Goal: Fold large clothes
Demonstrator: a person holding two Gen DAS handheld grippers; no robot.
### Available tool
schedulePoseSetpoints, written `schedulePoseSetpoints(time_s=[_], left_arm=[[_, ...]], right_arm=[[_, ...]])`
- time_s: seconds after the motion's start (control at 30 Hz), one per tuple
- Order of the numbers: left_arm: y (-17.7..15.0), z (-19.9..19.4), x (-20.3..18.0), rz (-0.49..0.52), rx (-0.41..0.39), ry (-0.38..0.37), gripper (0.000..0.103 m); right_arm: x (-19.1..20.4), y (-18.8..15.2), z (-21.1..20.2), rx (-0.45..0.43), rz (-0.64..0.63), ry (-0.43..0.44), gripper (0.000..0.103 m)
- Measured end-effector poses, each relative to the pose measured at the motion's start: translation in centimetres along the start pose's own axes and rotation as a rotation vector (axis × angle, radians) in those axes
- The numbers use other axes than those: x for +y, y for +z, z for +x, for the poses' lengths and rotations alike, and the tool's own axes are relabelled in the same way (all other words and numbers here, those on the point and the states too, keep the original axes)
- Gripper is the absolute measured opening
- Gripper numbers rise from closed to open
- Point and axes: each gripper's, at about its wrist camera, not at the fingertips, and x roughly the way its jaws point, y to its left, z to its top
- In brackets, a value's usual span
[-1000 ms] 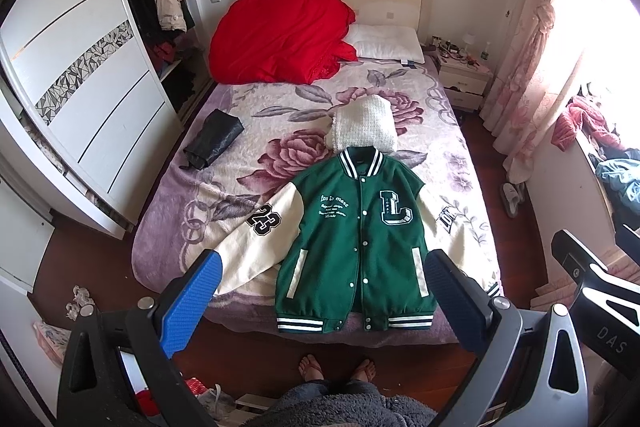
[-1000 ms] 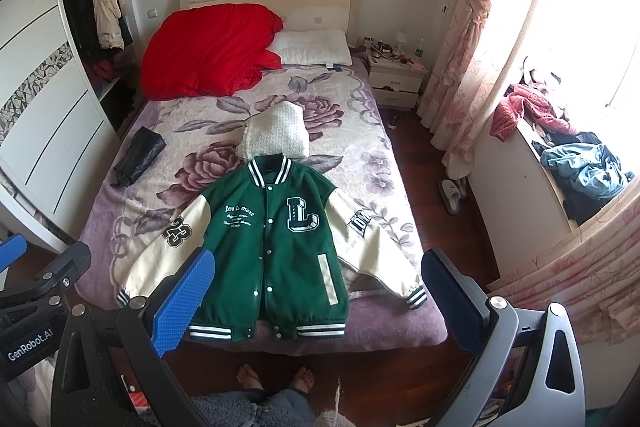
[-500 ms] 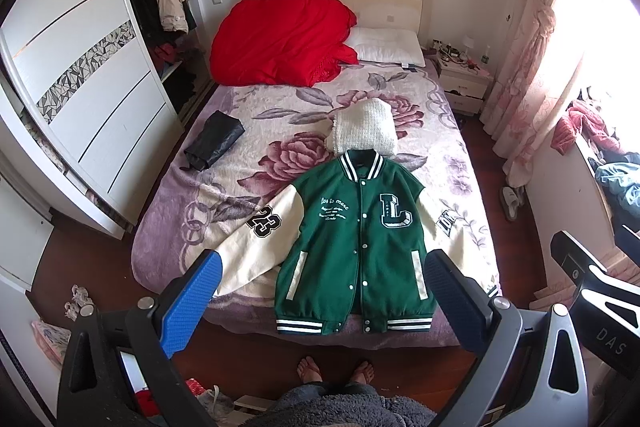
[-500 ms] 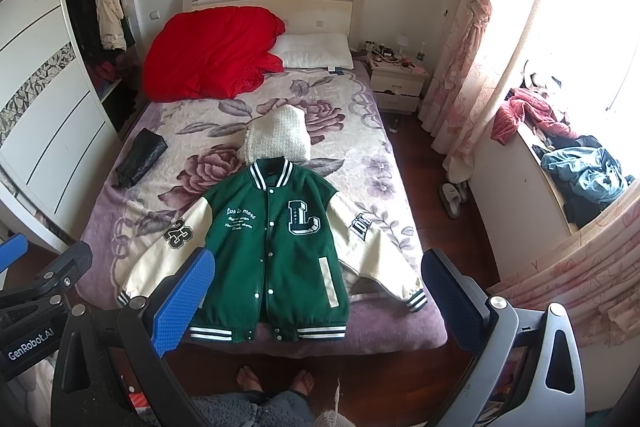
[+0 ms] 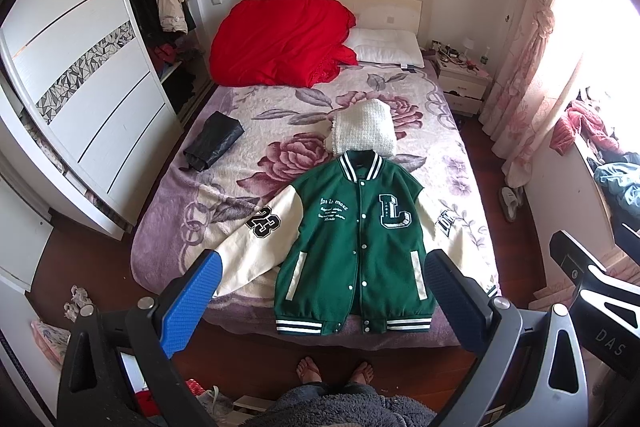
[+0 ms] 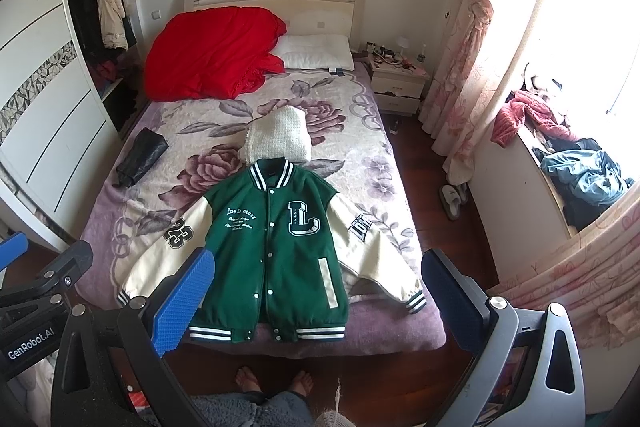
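Bedroom with flowered bed [image 5: 240, 163], green jacket [image 5: 356, 247] spread flat ahead of both tools, left tool [image 5: 324, 291] released, right tool [image 6: 316, 287] released, both empty

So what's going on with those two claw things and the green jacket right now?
Left gripper and right gripper open, empty, above the bed's foot. Green jacket flat, buttoned, unfolded. White knit touches its collar.

Bed [image 5: 168, 227] left half free; white knit [image 5: 364, 131] crowds jacket [image 5: 356, 235] collar.

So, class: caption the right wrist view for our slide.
Open right gripper above a green varsity jacket spread flat, snapped shut, on a floral bed.
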Motion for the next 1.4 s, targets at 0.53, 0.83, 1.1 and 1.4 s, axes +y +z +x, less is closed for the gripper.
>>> schedulePoseSetpoints(time_s=[0.53, 0.83, 1.1, 1.4], left_arm=[[0.3, -0.2, -0.2, 0.0, -0.005, -0.001, 0.103], [2.6, 2.2, 0.7, -0.012, -0.04, 0.025, 0.103], [2.8, 13.5, 4.2, 0.053, -0.056, 0.239, 0.103], [0.1, 28.5, 4.2, 0.028, 0.122, 0.34, 0.103]], right_arm=[[0.2, 0.3, -0.4, -0.004, 0.0, 0.001, 0.103], [0.0, 1.1, 0.4, 0.006, 0.028, -0.003, 0.103], [-3.7, 1.5, 11.1, 0.148, 0.171, -0.041, 0.103], [-17.7, -8.7, 32.6, 0.426, 0.573, -0.174, 0.103]])
